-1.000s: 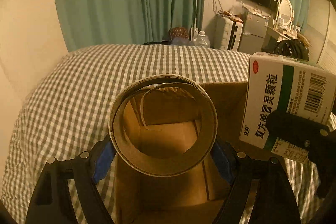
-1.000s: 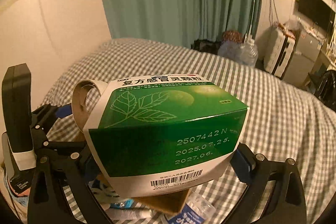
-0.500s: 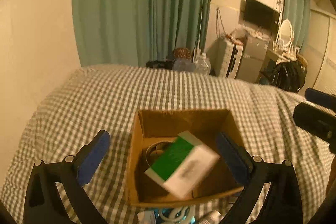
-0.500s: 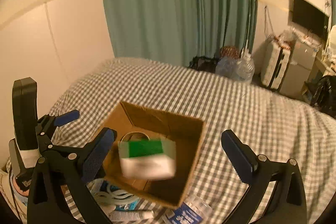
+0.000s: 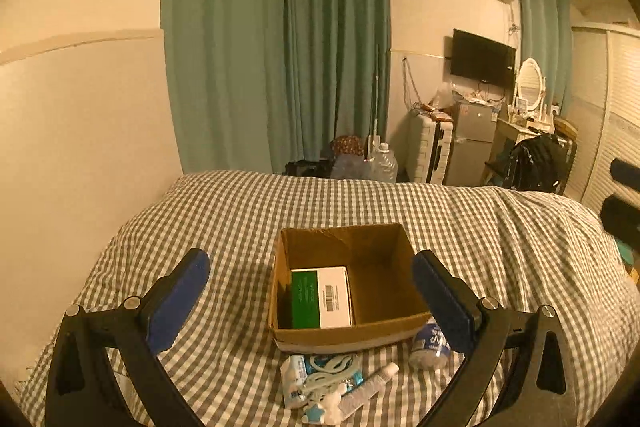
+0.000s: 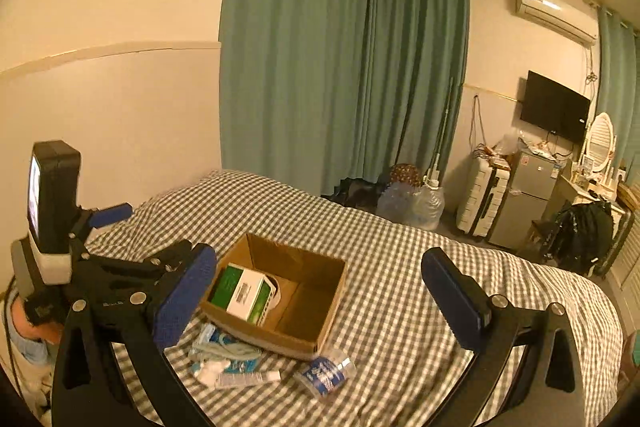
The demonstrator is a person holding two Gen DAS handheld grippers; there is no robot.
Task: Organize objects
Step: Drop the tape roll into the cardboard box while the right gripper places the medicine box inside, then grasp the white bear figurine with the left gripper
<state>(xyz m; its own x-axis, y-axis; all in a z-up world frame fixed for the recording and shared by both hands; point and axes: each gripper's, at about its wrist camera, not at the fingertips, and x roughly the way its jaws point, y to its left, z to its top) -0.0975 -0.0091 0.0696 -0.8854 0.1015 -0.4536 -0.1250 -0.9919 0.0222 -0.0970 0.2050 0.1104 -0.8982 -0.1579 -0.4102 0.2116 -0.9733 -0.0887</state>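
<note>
An open cardboard box (image 5: 384,329) sits on the checked bed; it also shows in the right wrist view (image 6: 328,311). Inside lies a green and white medicine box (image 5: 320,297), also seen in the right wrist view (image 6: 240,293), resting over a tape roll (image 6: 275,286). In front of the box lie a small tube (image 5: 368,389), a blue and white packet (image 5: 316,375) and a small clear bottle (image 5: 430,345). My left gripper (image 5: 312,299) is open and empty, raised above the box. My right gripper (image 6: 320,307) is open and empty, also raised.
The checked bedspread (image 5: 500,235) slopes off to the right. A cream wall (image 5: 80,147) runs along the left. Green curtains (image 5: 280,67), a suitcase (image 5: 430,147), a small fridge (image 5: 472,143) and water jugs (image 5: 380,167) stand beyond the bed.
The left gripper let go of the tape roll and the right let go of the medicine box; both dropped into the cardboard box. Both grippers opened and pulled up and back.
</note>
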